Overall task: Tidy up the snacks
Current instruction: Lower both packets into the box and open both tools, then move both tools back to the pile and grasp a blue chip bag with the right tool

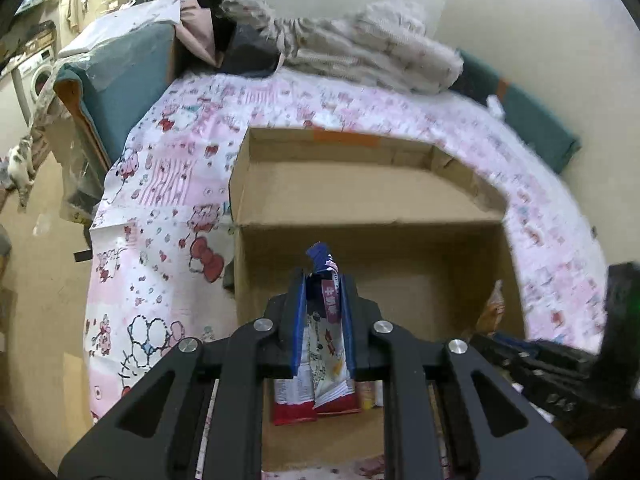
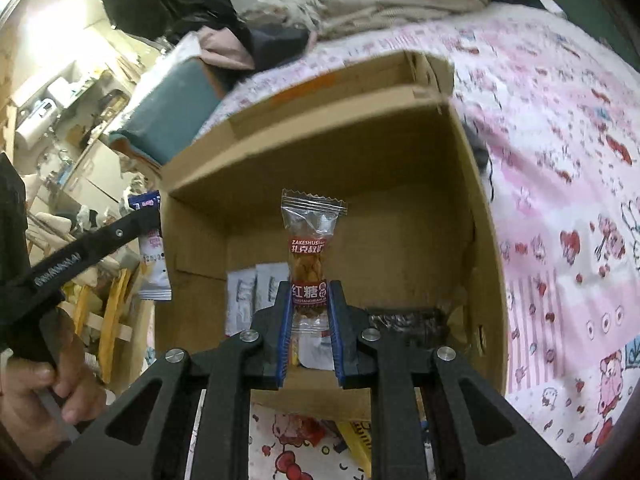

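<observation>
I count one cardboard box [image 1: 360, 196] on the pink cartoon-print bedsheet [image 1: 160, 208], its flaps open; it fills the middle of both views. I have two grippers, each carrying one snack.

In the left wrist view, my left gripper [image 1: 323, 312] sits at lower centre with its jaws nearly together, pinching a blue-and-white snack packet [image 1: 326, 304] that stands upright between the blue pads, its crimped top poking above the fingertips. Below it, on the box floor at the bottom centre, I see two red-and-white packets [image 1: 316, 400] lying side by side. At the right edge of that frame a dark blurred shape is the other gripper; I cannot tell anything about its jaws from there.

In the right wrist view, my right gripper [image 2: 309, 308] is at lower centre, jaws drawn close and clamped on a clear twisted-snack packet [image 2: 310, 248] with a red label, held upright over the box interior. Behind it, against the box's left inner wall, stand two white sachets [image 2: 256, 292], and a dark wrapped item [image 2: 404, 322] lies at the lower right of the box floor. At the left edge a hand [image 2: 36, 384] grips the other tool's handle.

Folded blankets [image 1: 360, 48] are heaped at the top of both frames.
</observation>
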